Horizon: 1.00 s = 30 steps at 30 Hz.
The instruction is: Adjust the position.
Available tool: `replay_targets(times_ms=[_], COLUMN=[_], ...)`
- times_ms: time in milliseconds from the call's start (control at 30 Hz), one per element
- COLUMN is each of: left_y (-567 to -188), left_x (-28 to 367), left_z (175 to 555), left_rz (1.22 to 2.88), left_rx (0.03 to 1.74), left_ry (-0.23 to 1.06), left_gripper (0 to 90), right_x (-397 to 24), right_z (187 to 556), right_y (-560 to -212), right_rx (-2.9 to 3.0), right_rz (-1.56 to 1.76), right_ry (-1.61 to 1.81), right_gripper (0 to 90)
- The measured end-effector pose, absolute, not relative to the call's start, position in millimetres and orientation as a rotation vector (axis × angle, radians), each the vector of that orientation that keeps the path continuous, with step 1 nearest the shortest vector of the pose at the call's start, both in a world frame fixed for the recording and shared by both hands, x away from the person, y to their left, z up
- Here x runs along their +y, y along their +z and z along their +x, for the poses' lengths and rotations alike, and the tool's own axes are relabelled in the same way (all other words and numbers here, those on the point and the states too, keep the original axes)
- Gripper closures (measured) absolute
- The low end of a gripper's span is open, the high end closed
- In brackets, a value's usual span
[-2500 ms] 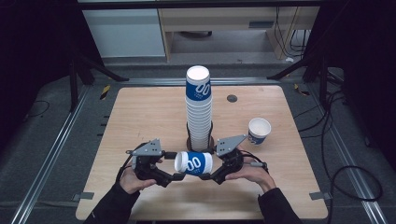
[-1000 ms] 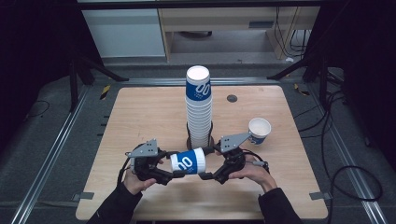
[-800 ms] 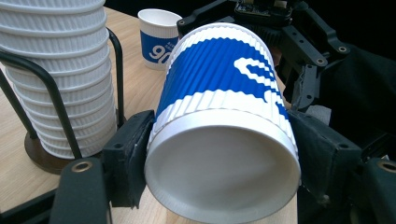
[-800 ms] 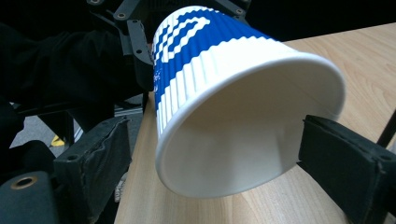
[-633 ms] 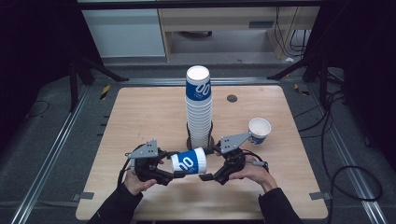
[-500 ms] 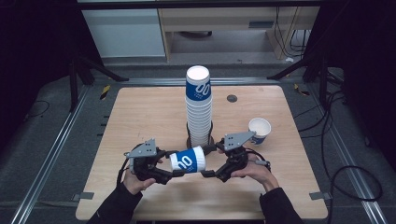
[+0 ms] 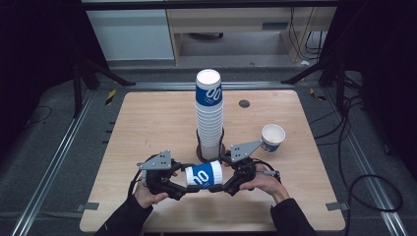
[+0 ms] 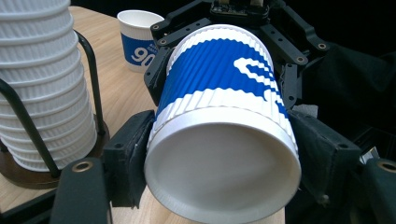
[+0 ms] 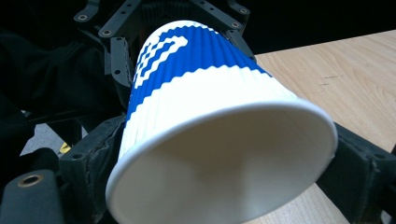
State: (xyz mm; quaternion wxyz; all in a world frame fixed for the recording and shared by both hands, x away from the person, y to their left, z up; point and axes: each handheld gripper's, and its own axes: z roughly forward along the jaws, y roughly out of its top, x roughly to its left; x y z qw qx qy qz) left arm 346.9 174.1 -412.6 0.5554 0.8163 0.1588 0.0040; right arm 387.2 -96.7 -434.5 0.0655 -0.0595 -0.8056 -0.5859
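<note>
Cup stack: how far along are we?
Done: one loose cup stands upright on the table, right of the cup stack. In hand: a second cup lies level between the grippers. The left gripper clamps its base end; the right gripper's jaws have just been closing round its mouth, contact unclear. Left: probably setting it down; the tall stack stands in its holder.

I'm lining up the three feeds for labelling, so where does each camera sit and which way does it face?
High view: above the person's side of the table, looking forward and down; both forearms, left gripper, right gripper.
Left gripper view: rides the left gripper, facing the sideways cup; its own jaws.
Right gripper view: rides the right gripper, facing that cup's open mouth; its own jaws.
Shared: high and left gripper views both show the cup stack.
</note>
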Motion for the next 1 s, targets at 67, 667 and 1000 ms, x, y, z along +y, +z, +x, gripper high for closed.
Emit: replay_targets(times_ms=[67,667,1000], left_y=[-412.9,-411.8,-404.8], left_x=[174.4,177.6,190.8], left_z=[347.4,350.9,356.0], left_rz=[1.924,1.901,1.991], left_rx=[0.376,0.388,0.411], left_ry=[0.000,-0.023,0.010], left_gripper=[27.0,25.8,17.4], right_x=[-97.3,-103.5,-116.8], right_z=[387.1,387.1,388.7], right_y=[-435.3,-431.1,-421.3], right_rx=[-2.427,-2.406,-2.501], right_rz=[-0.168,-0.159,-0.183], right_ry=[-1.769,-1.803,-1.785], right_gripper=[12.2,17.4,17.2])
